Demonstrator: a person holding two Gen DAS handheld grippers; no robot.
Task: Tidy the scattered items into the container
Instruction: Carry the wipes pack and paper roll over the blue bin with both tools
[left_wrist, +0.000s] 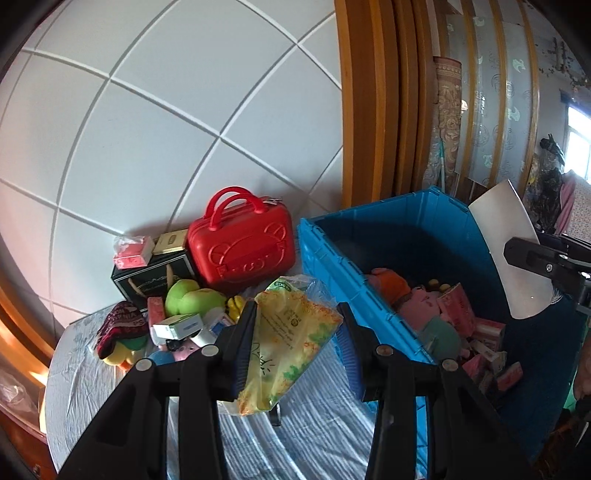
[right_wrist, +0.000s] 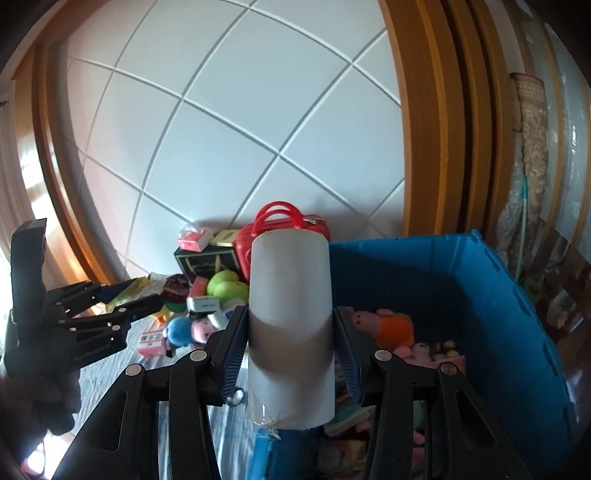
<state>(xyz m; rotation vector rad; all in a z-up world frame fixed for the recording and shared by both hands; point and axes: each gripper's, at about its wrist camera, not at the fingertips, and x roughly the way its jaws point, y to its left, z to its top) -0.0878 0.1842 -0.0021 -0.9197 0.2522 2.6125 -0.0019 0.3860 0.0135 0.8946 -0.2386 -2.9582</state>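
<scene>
Judging from the left wrist view, the tidying looks partly done: the blue crate (left_wrist: 332, 258) already holds a layer of things, among them a pink plush pig (left_wrist: 421, 306), an orange plush (left_wrist: 391, 282) and several pink packets (left_wrist: 487, 332), while a heap still waits beside it on the striped sheet of the bed (left_wrist: 314, 424). In that heap a red toy suitcase (left_wrist: 240, 251) stands against the tiled wall, a black box (left_wrist: 144, 280) sits next to it with small cartons on top, and a green plush (left_wrist: 192, 299), a dark red knitted hat (left_wrist: 122, 325) and little white boxes lie in front. The left tool (left_wrist: 295, 332) pinches a yellow-green snack bag (left_wrist: 291, 332) between its pads, held just beside the crate's near wall and not yet over the opening. In the right wrist view, the right tool (right_wrist: 290, 332) clamps a grey cylinder (right_wrist: 290, 314) upright between its pads, at the crate's left edge, with the crate's plush-strewn inside showing to the right. The left tool appears at the left of this view, the bag poking out of it, above the bed. What seems left is dropping these two items, then clearing the suitcase, box, plush toys and cartons.
</scene>
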